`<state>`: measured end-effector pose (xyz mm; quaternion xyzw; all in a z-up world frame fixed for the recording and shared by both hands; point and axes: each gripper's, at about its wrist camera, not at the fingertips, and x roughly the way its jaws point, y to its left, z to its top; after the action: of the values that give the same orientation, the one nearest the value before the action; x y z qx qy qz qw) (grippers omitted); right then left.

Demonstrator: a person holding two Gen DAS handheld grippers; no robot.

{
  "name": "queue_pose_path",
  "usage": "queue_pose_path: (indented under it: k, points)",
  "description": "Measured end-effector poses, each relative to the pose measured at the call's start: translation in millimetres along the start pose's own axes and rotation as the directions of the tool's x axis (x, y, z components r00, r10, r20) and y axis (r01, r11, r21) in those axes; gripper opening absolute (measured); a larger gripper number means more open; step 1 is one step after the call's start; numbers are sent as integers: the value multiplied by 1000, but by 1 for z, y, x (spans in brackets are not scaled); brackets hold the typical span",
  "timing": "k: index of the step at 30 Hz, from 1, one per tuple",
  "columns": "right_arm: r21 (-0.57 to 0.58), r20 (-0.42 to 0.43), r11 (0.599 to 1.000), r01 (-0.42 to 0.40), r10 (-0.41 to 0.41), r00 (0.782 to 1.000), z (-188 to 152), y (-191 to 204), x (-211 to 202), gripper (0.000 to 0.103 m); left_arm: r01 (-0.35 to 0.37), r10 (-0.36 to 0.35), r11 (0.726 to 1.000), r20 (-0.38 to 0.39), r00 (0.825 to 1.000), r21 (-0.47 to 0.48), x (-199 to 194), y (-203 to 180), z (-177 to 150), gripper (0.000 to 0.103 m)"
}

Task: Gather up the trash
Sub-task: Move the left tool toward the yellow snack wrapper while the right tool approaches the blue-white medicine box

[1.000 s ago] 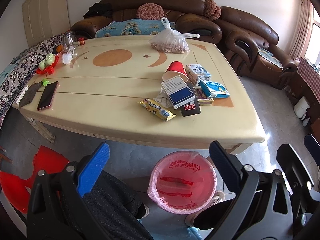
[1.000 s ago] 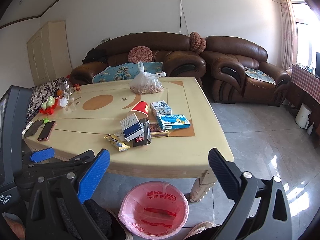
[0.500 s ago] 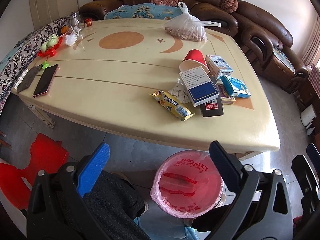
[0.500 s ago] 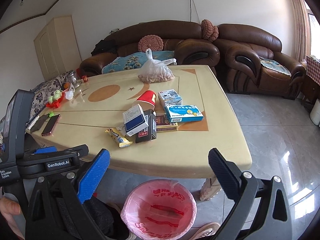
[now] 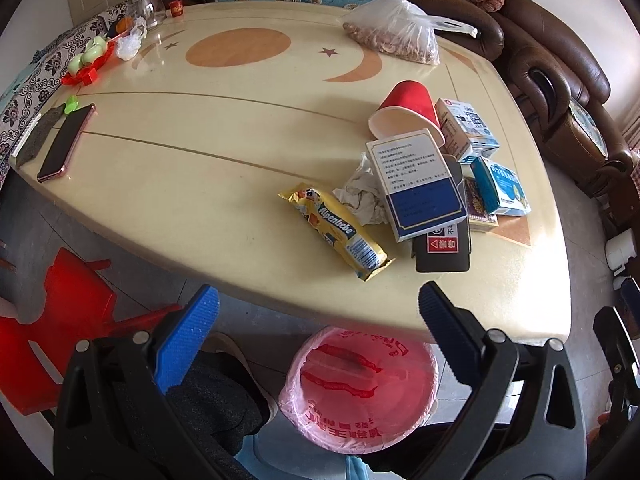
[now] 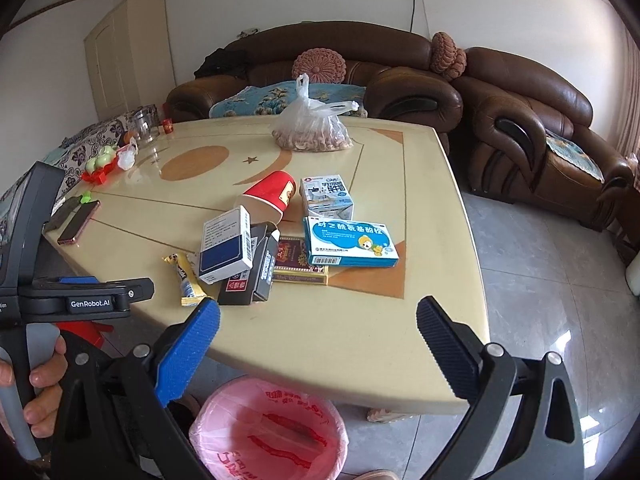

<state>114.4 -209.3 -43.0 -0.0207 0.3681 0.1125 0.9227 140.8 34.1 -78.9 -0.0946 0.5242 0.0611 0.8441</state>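
Note:
Trash lies clustered on the cream table (image 5: 192, 184): a yellow candy wrapper (image 5: 336, 232), crumpled tissue (image 5: 362, 196), a blue-and-white box (image 5: 418, 184), a black box (image 5: 442, 248), a tipped red cup (image 5: 408, 110) and small cartons (image 5: 466, 128). A pink-lined bin (image 5: 360, 388) stands on the floor below the table's near edge. My left gripper (image 5: 316, 320) hangs open and empty above the bin, short of the wrapper. My right gripper (image 6: 318, 328) is open and empty at the table's front edge, with the bin (image 6: 268, 432) under it and the blue medicine box (image 6: 350, 242) ahead.
A phone (image 5: 66, 142), a red toy tray (image 5: 88, 64), a glass jar (image 5: 144, 8) and a bag of nuts (image 5: 394, 38) sit farther off on the table. A red stool (image 5: 52, 332) stands at left. Brown sofas (image 6: 520, 120) line the back. A hand (image 6: 36, 380) holds the left gripper.
Both grippers have moved forward toward the table and the trash pile, which now looks larger and closer. Their jaws stay open. Nothing on the table has shifted.

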Motion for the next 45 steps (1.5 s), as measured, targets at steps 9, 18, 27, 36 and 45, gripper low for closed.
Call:
queue_pose_path:
  k: [9, 18, 27, 36, 45]
  points:
    - [-68, -74, 996, -66, 61, 995, 27, -24, 45, 97, -57, 53, 995, -63, 997, -78, 22, -1, 23, 98]
    - [-165, -154, 973, -163, 138, 978, 49, -35, 76, 97, -108, 95, 989, -124, 988, -99, 31, -8, 44, 98]
    - [-223, -259, 908, -355, 296, 920, 72, -50, 107, 97, -129, 106, 985, -189, 976, -116, 49, -13, 49, 98]
    - [-412, -399, 758, -506, 349, 848, 87, -55, 142, 97, -139, 107, 983, -234, 966, -123, 71, -19, 51, 98]
    - [-574, -511, 589, -569, 285, 811, 85, -38, 176, 97, -154, 106, 974, -269, 957, -166, 79, -13, 51, 98]
